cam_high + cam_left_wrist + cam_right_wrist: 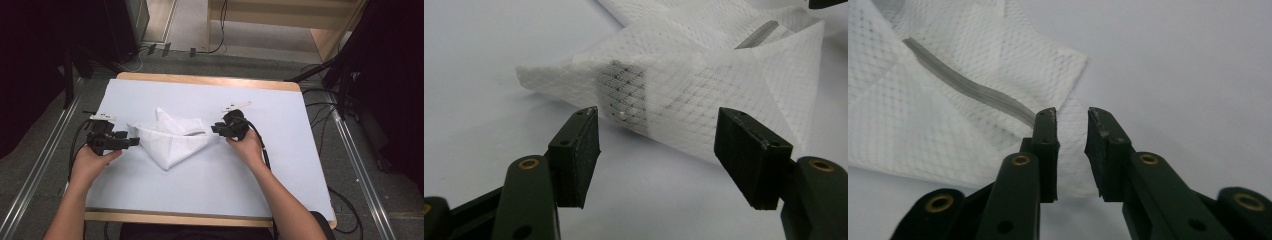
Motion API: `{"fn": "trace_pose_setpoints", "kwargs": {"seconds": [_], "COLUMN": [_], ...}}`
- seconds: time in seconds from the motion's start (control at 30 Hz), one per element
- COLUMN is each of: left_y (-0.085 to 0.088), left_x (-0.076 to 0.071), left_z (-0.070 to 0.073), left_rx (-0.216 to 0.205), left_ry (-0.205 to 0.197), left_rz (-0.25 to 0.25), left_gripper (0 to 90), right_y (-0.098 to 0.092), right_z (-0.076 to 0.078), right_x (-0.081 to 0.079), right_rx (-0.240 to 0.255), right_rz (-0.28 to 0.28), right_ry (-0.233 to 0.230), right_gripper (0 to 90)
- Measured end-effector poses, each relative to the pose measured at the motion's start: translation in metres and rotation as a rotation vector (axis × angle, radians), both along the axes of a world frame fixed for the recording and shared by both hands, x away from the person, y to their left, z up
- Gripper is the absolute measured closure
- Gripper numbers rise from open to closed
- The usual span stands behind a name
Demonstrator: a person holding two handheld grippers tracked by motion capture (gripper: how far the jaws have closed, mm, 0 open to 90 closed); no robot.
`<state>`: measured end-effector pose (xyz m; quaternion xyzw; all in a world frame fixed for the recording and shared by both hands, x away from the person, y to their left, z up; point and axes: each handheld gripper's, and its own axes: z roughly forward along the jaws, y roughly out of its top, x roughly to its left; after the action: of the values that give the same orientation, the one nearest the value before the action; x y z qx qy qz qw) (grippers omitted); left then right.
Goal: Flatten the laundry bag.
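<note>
White mesh bag (172, 142), corner half-hidden between right gripper (1071, 125) jaws

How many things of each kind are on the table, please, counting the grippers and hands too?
Mesh bag: 1
Grippers: 2, left gripper and right gripper
Hands: 2, left hand and right hand
Total: 5
</note>
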<state>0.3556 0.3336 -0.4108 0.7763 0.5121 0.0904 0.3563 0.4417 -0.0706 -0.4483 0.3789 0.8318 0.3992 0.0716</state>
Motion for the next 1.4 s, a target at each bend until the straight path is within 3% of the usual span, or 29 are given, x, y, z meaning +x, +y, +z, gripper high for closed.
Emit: {"fn": "trace_pose_setpoints", "kwargs": {"seconds": [0.13, 0.27, 0.4, 0.53, 0.6, 0.67, 0.7, 0.77, 0.83, 0.93, 1.0, 1.2, 1.4], "left_y": [0.0, 0.001, 0.002, 0.002, 0.003, 0.003, 0.003, 0.003, 0.003, 0.003, 0.003, 0.0, -0.01], "left_x": [0.0, -0.001, 0.0, 0.0, 0.0, 0.0, 0.0, 0.0, 0.0, 0.0, 0.0, 0.003, 0.019], "left_z": [0.0, 0.0, 0.0, -0.001, 0.0, 0.0, -0.001, -0.001, -0.001, -0.001, -0.001, -0.001, -0.006], "left_rx": [0.003, -0.001, -0.003, -0.002, -0.002, -0.002, -0.001, -0.002, 0.0, -0.005, -0.003, -0.008, -0.028], "left_ry": [0.001, -0.004, -0.002, -0.002, -0.001, -0.001, 0.0, 0.001, 0.002, 0.0, -0.001, 0.002, 0.004], "left_rz": [-0.001, 0.003, 0.009, 0.009, 0.01, 0.008, 0.008, 0.011, 0.008, 0.011, 0.008, 0.002, -0.029], "left_gripper": [35.2, 35.2, 35.2, 35.2, 35.2, 35.2, 35.2, 35.2, 35.2, 35.2, 35.3, 35.4, 35.9], "right_y": [-0.002, -0.005, -0.007, -0.002, 0.003, 0.006, 0.006, 0.007, 0.007, 0.005, 0.001, -0.027, -0.057], "right_z": [-0.007, -0.011, -0.018, -0.019, -0.02, -0.02, -0.02, -0.02, -0.02, -0.019, -0.018, -0.015, -0.016], "right_x": [0.006, 0.018, 0.022, 0.019, 0.016, 0.012, 0.012, 0.009, 0.009, 0.011, 0.012, 0.02, 0.026], "right_rx": [-0.034, -0.034, -0.051, -0.046, -0.067, -0.09, -0.09, -0.124, -0.107, -0.09, -0.103, -0.079, -0.077], "right_rz": [-0.009, -0.028, -0.039, -0.016, -0.005, 0.01, 0.01, 0.013, 0.013, 0.011, -0.002, -0.079, -0.148], "right_ry": [-0.02, -0.023, 0.014, 0.038, 0.021, 0.009, 0.009, -0.024, 0.0, 0.027, 0.02, 0.029, 0.039], "right_gripper": [66.7, 59.2, 57.6, 61.0, 62.6, 72.6, 72.6, 83.3, 89.5, 90.0, 90.0, 90.0, 90.0]}}
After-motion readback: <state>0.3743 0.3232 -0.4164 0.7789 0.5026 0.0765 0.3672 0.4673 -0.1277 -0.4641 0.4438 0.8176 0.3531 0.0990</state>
